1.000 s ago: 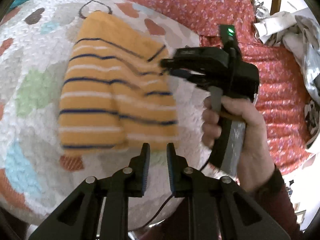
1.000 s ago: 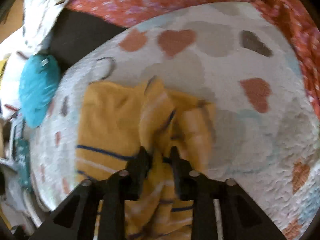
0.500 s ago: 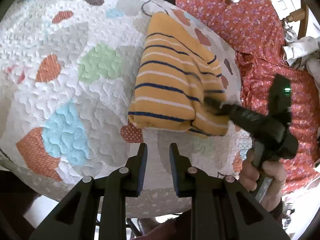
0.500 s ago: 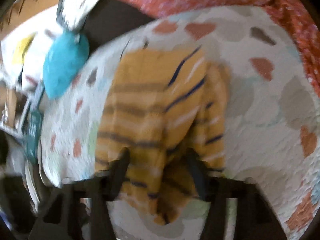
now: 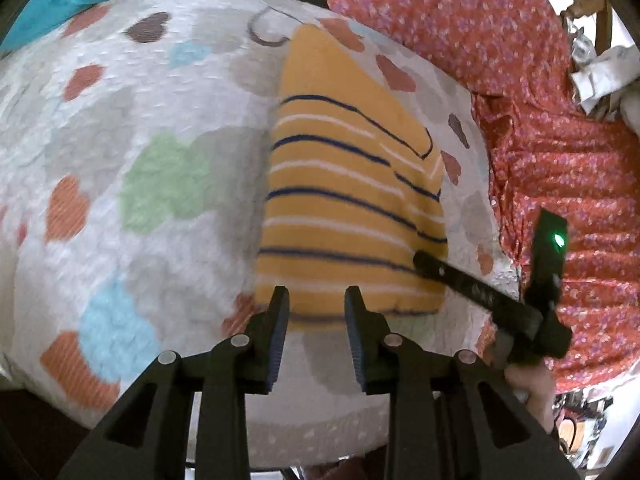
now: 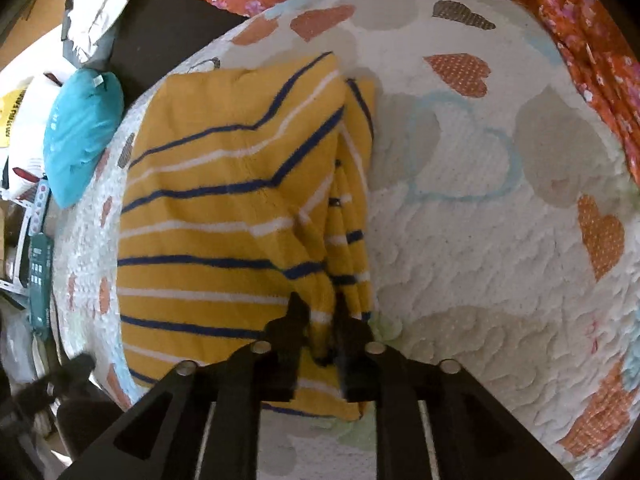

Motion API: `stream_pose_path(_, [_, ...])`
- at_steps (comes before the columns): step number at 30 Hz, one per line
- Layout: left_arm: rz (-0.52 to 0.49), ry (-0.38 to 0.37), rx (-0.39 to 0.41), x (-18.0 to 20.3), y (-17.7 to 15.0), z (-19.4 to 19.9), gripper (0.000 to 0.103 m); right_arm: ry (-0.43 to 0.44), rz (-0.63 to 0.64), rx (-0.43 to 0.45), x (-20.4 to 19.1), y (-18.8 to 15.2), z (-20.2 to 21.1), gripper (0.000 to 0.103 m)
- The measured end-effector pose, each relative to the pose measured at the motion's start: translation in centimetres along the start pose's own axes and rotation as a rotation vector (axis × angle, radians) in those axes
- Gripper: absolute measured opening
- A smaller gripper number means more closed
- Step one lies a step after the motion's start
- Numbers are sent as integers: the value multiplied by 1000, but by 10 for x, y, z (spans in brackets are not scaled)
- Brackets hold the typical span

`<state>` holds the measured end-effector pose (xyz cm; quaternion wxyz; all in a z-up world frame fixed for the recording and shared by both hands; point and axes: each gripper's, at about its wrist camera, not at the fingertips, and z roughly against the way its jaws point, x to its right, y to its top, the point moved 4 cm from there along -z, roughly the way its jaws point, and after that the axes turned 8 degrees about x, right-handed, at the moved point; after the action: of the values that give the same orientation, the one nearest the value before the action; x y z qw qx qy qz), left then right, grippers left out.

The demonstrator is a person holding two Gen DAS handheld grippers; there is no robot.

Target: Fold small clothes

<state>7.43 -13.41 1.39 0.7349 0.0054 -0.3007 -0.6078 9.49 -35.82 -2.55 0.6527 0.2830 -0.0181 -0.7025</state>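
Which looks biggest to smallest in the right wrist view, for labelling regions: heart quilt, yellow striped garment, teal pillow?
1. Heart quilt, fills most of the frame.
2. Yellow striped garment, covers the quilt's left part.
3. Teal pillow, smallest, though it lies farther off at the distorted edge, so its true size is unsure.

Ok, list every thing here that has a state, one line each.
Striped garment: folded, lying flat on the quilt.
Left claw: opening, nothing between its fingers.
Right claw: opening, the garment's folded edge between its fingers.
Green light: lit.
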Motion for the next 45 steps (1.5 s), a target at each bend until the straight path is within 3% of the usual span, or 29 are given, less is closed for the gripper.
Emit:
stream_pose_path(2, [-14, 18, -29, 4, 4, -19, 27, 0, -19, 5, 7, 0, 2, 31])
stream_pose_path(3, [-23, 39, -47, 4, 4, -31, 27, -12, -28, 10, 13, 0, 4, 43])
stream_pose_path(4, [-31, 57, -61, 4, 2, -40, 27, -12, -38, 16, 18, 1, 9, 45])
stream_pose_path(6, [-44, 83, -70, 2, -1, -51, 30, -2, -85, 64, 26, 6, 25, 45])
stream_pose_path(8, [-52, 84, -64, 1, -3, -55, 32, 11, -123, 172, 27, 21, 51, 45])
stream_pose_path(11, [-44, 75, -58, -1, -3, -55, 33, 105, -139, 269, 13, 47, 71, 45])
stream_pose_path(14, [-58, 77, -54, 0, -5, -55, 34, 211, -137, 254, -9, 71, 53, 45])
stream_pose_path(16, [-80, 80, -51, -1, -6, -55, 35, 218, -148, 215, -16, 82, 23, 45])
stream_pose_path(18, [-97, 76, -49, 0, -7, -49, 35, 175, -162, 150, -12, 84, -9, 45])
stream_pose_path(20, [-114, 68, -45, -1, -9, -38, 35, 53, -176, 108, 4, 80, -36, 45])
stream_pose_path(21, [-124, 65, -37, -2, -10, -30, 35, -23, -185, 109, 15, 78, -38, 54])
stream_pose_path(22, [-133, 70, -26, -3, -11, -23, 35, -26, -213, 133, 25, 75, -32, 60])
stream_pose_path(29, [-140, 155, 102, -12, -24, 29, 35, -17, -270, 243, 58, 23, 49, 60])
stream_pose_path(31, [-140, 191, 158, -10, -27, 46, 35, -36, -248, 261, 50, 1, 67, 60])
stream_pose_path(39, [-229, 304, 398, 10, -51, 125, 57, -117, -185, 289, 5, -87, 104, 61])
stream_pose_path(41, [-241, 307, 438, 14, -60, 140, 64, -125, -168, 277, -4, -104, 108, 61])
stream_pose_path(45, [-235, 310, 468, 18, -78, 161, 69, -153, -120, 276, -26, -129, 117, 62])
